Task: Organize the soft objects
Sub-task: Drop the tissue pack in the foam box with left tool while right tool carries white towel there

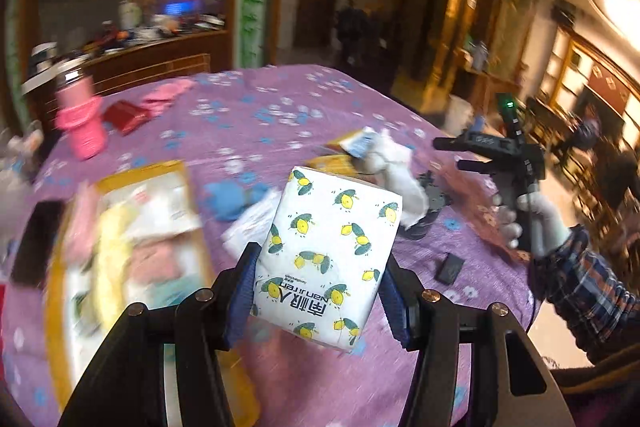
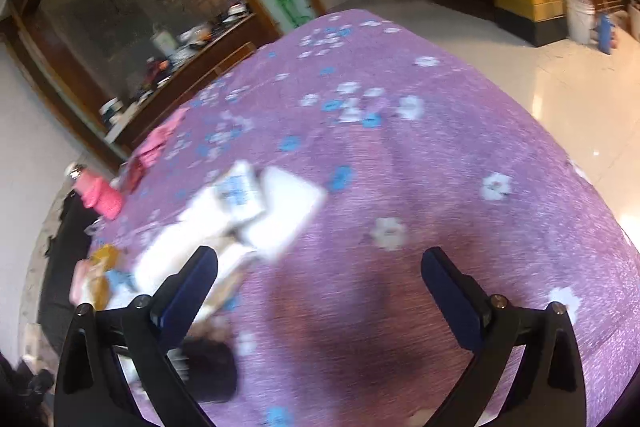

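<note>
Left gripper (image 1: 320, 287) clamped on a tissue pack (image 1: 328, 255), blue pads pressing both flanks; white wrapper printed with lemons, lettering upside down, held clear above the purple floral tablecloth (image 1: 280, 107). At nine o'clock of the pack, an open yellow-rimmed box (image 1: 56, 287) lying on the cloth, holding folded soft items in pink, yellow and white, all blurred. Beside the box's left edge, a dark flat slab, too smeared to name. At eleven o'clock of the pack, a blue cloth (image 1: 230, 199) on the table. At one o'clock, a white sock-like piece (image 1: 394, 167) over yellow packets, details unclear. At three o'clock, a small black rectangular device (image 1: 450, 269) on the cloth. Farther out toward three o'clock, the right gripper (image 1: 472, 155) gripped by a white-gloved hand (image 1: 532, 223) in a plaid sleeve. Far at ten o'clock, a pink bottle (image 1: 80, 119) standing near the table edge, a red wallet (image 1: 126, 115) just beside it, pink cloth (image 1: 168, 93) beyond.

From the right wrist view: right gripper (image 2: 320, 287) spread wide, nothing between the pads, above bare tablecloth (image 2: 420, 167). At eleven o'clock, blurred white packets (image 2: 256, 211); pink bottle (image 2: 100, 193) well apart at nine o'clock.
</note>
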Available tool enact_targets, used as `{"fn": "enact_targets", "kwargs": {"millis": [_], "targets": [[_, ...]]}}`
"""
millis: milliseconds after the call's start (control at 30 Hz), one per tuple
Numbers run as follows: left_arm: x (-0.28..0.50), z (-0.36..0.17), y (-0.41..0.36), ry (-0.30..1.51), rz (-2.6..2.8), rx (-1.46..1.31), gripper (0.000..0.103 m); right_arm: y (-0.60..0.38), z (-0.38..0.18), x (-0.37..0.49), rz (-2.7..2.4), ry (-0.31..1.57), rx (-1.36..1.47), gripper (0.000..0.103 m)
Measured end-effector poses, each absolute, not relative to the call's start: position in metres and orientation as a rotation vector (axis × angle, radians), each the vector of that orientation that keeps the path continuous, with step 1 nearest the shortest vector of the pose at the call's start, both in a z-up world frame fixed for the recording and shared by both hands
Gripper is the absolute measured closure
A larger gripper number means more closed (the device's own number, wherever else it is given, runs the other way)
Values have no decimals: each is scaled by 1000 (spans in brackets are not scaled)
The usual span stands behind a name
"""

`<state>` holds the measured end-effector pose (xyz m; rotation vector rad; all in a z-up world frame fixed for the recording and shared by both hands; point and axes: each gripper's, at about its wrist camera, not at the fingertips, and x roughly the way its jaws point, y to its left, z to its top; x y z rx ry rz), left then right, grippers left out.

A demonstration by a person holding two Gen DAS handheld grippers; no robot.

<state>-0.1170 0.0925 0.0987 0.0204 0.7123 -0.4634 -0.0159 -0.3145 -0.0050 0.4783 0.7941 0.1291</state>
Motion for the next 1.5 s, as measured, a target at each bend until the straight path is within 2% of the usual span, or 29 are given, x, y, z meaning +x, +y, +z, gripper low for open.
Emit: {"fn": "enact_targets", "kwargs": {"millis": [267,367,400,500,667,833,1033,1133,1500], "targets": [[-133,74,164,735,-291,-141,44,-233,10,21,282,981,412,2],[-138,69,183,741,-247,-169,44,-208,10,30,282,1015,353,10],[-140,67,189,741,-225,-175,44,-202,10,31,281,1023,336,17],[-137,61,201,751,-192,-206,44,-189,4,34,284,1066,315,57],[-131,50,213,790,-125,-210,44,-188,17,16,285,986,305,59],[-117,40,216,832,-25,-158,42,-182,67,-9,317,850,292,59],[-105,31,222,853,28,-162,37,-146,107,-37,469,787,277,59],[-113,38,233,809,30,-235,31,-112,109,-46,568,812,259,59],[-168,63,272,636,114,-362,26,31,58,-62,830,985,167,59]]}}
